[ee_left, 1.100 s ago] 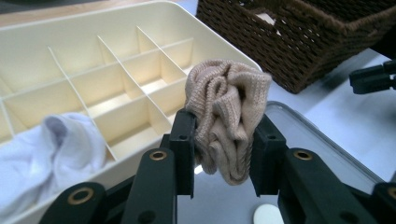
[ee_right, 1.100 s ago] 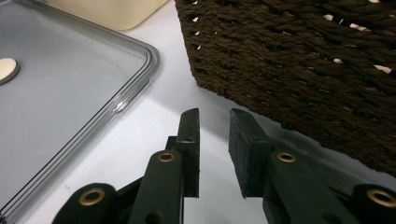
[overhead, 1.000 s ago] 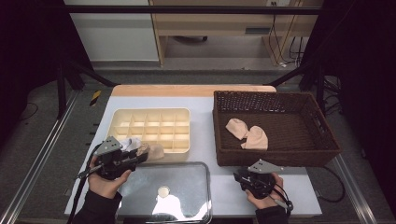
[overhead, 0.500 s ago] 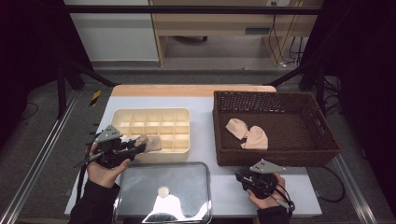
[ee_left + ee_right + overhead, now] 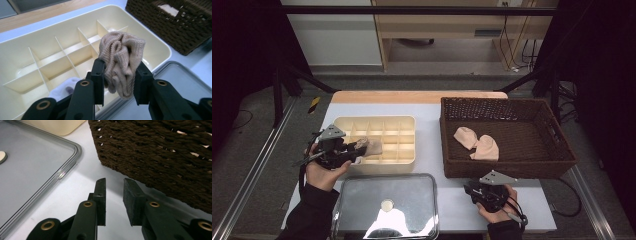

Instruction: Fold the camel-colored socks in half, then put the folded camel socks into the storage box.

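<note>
A rolled beige sock is clamped between the jaws of my left gripper. It hangs just above the front left compartments of the cream divided box. My right gripper rests low over the white table near its front edge, close to the front wall of the brown wicker basket. Its jaws stand a little apart with nothing between them. Two more beige socks lie inside the basket.
A clear grey lid lies flat at the table's front, between the two hands and just in front of the divided box. A wooden strip runs along the table's far edge.
My left gripper has carried the sock away from the front edge and slightly up, over the divided box. The right gripper has stayed where it was.
</note>
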A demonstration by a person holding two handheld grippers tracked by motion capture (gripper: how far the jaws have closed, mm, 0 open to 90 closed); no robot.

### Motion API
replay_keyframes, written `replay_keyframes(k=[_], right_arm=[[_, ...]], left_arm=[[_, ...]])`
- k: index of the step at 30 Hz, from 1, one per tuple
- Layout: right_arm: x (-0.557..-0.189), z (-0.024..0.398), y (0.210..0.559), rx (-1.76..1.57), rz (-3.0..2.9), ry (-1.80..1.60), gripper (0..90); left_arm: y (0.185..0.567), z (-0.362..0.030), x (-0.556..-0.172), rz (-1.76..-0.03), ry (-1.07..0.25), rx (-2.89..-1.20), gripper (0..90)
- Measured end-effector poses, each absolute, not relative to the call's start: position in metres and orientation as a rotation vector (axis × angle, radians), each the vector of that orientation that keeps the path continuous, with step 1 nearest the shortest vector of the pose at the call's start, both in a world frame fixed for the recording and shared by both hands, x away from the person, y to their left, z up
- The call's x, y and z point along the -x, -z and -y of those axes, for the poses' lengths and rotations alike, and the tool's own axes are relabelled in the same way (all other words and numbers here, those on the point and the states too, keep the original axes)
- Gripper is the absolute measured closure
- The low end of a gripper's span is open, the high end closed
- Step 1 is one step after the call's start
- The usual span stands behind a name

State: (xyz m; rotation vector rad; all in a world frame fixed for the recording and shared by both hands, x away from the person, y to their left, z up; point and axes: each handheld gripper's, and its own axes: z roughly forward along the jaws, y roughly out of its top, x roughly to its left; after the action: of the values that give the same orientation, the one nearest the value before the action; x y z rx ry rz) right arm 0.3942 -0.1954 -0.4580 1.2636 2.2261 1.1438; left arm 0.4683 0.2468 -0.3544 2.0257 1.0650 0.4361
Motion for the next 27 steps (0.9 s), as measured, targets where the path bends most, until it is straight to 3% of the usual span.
replay_keyframes(k=[27], right_arm=[[-0.398, 0.193, 0.462, -1.278, -2.255, -1.139, 72.9]], left_arm=[[0.392, -0.246, -0.496, -1.203, -0.347, -2.222, 67.1]])
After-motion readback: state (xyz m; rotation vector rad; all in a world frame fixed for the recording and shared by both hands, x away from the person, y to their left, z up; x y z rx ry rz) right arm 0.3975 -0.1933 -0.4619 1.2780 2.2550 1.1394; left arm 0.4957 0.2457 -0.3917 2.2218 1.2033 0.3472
